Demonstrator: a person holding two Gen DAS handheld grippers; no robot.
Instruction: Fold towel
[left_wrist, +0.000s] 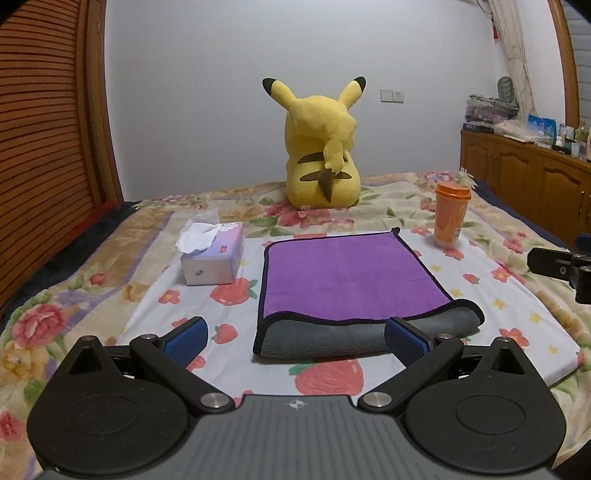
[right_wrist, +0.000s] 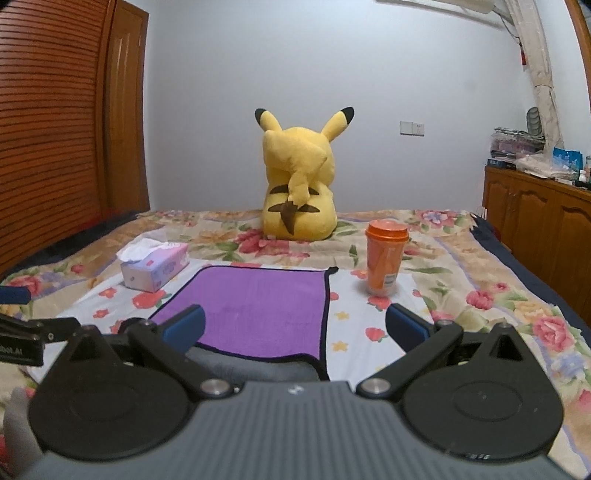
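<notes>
A purple towel with black trim and a grey underside lies folded on the strawberry-print cloth on the bed. Its grey folded edge faces me, just beyond my left gripper, which is open with nothing between its blue pads. In the right wrist view the same towel lies ahead and to the left. My right gripper is open too, and the towel's near right corner sits between its fingers, below them. Part of the right gripper shows at the right edge of the left wrist view.
A tissue box stands left of the towel and an orange lidded cup right of it. A yellow plush toy sits at the bed's far end. A slatted wooden wardrobe is on the left, a wooden cabinet on the right.
</notes>
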